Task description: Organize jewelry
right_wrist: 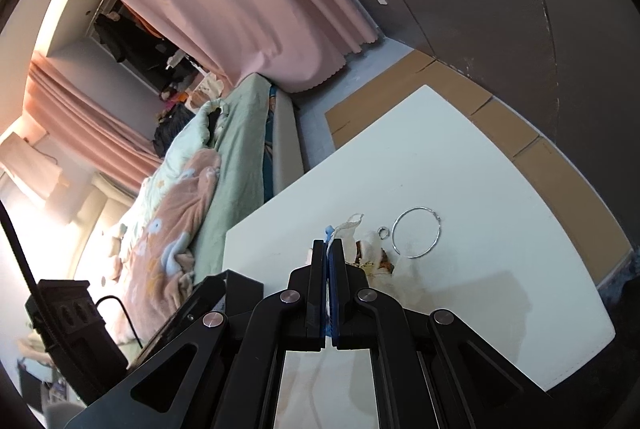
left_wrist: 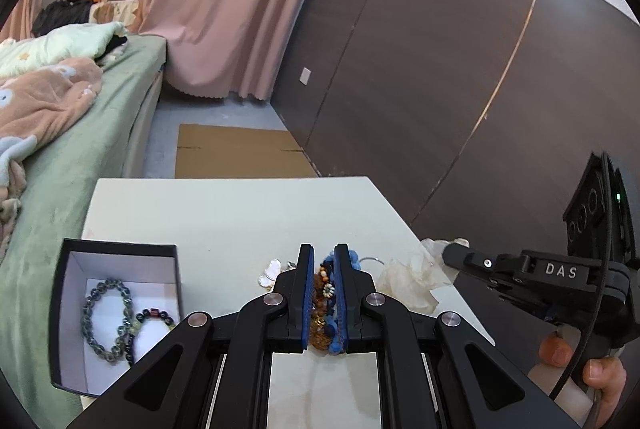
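1. Left tongs (left_wrist: 324, 261) are clamped on a beaded piece (left_wrist: 325, 299) of orange-brown and blue beads with a small flower bead. It sits squeezed between the blue pads and is lifted above the bench (left_wrist: 240, 213).
2. Right tongs (right_wrist: 328, 249) are pressed nearly together on a thin pale cord (right_wrist: 347, 224) that runs out past the tips. What it belongs to I cannot tell.
3. Down-left of the left tongs is an open black box (left_wrist: 64, 309) with a white lining. Inside lie a grey-green bead bracelet (left_wrist: 105, 317) and a dark bead bracelet (left_wrist: 154, 317), touching each other. Judgement: two pieces already sorted.
4. Just ahead of the left tongs, on the bench, is a pale shell-like charm (left_wrist: 270, 271). To their right lies a sheer pouch (left_wrist: 408, 279).
5. Ahead and to the right of the right tongs lie a thin silver hoop (right_wrist: 416, 232) and, beside it, a small ring (right_wrist: 383, 232). Both are loose on the bench.
6. Just right of the right tongs' tips is a crumpled pale item with brown parts (right_wrist: 374, 255). Unclear what it is.
7. Progress, judged: partway. The held beaded piece likely goes into the box next. The hoop, ring, charm and pouch are still unsorted.
8. Beyond the bench are a bed (left_wrist: 72, 149), a pink curtain (left_wrist: 224, 9) and cardboard on the floor (left_wrist: 236, 153).
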Motion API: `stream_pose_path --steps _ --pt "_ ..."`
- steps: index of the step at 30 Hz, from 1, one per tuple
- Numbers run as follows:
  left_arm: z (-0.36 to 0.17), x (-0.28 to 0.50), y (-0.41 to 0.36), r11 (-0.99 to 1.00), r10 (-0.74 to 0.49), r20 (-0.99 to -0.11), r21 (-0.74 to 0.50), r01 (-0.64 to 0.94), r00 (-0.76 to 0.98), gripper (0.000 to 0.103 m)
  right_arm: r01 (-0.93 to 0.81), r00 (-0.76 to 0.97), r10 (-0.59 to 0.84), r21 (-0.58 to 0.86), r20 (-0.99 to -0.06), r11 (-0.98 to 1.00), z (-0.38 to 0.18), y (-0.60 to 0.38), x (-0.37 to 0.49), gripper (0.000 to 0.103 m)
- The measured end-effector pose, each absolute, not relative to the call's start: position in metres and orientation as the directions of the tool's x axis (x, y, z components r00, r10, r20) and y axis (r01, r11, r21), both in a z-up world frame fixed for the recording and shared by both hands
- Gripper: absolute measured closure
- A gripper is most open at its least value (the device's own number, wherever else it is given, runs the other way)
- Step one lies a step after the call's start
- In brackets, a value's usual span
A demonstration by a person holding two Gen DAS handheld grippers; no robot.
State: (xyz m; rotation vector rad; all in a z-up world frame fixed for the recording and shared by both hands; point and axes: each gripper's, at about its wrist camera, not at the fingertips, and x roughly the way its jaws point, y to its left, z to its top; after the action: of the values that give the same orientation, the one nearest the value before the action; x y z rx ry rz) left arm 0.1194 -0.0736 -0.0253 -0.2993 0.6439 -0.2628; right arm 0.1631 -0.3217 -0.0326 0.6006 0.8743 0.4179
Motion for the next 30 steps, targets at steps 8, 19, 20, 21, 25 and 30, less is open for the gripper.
stream_pose_path --steps 8,19,20,21,25,30 --pt "-0.009 0.121 -0.041 0.908 -0.325 -0.509 -0.404 0.113 0.797 0.093 -0.069 0.621 0.540 0.647 -0.568 0.760 -0.022 -0.337 0.159 0.100" --pt "-0.040 0.152 -0.079 0.906 -0.399 -0.649 -0.389 0.168 0.648 0.077 -0.031 0.642 0.516 0.653 -0.567 0.756 -0.021 -0.356 0.158 0.100" --pt "-0.043 0.153 -0.083 0.904 -0.405 -0.654 -0.391 0.173 0.638 0.063 -0.031 0.641 0.517 0.654 -0.567 0.756 -0.021 -0.356 0.158 0.100" --pt "-0.046 0.154 -0.087 0.903 -0.409 -0.657 -0.393 0.176 0.633 0.055 -0.031 0.641 0.517 0.654 -0.567 0.756 -0.021 -0.357 0.158 0.100" --pt "-0.056 0.155 -0.099 0.910 -0.400 -0.667 -0.373 0.183 0.629 0.055 -0.026 0.638 0.517 0.656 -0.571 0.755 -0.020 -0.364 0.157 0.100" --pt "-0.068 0.159 -0.118 0.923 -0.380 -0.689 -0.329 0.200 0.618 0.055 -0.023 0.639 0.519 0.661 -0.567 0.750 -0.020 -0.369 0.155 0.100"
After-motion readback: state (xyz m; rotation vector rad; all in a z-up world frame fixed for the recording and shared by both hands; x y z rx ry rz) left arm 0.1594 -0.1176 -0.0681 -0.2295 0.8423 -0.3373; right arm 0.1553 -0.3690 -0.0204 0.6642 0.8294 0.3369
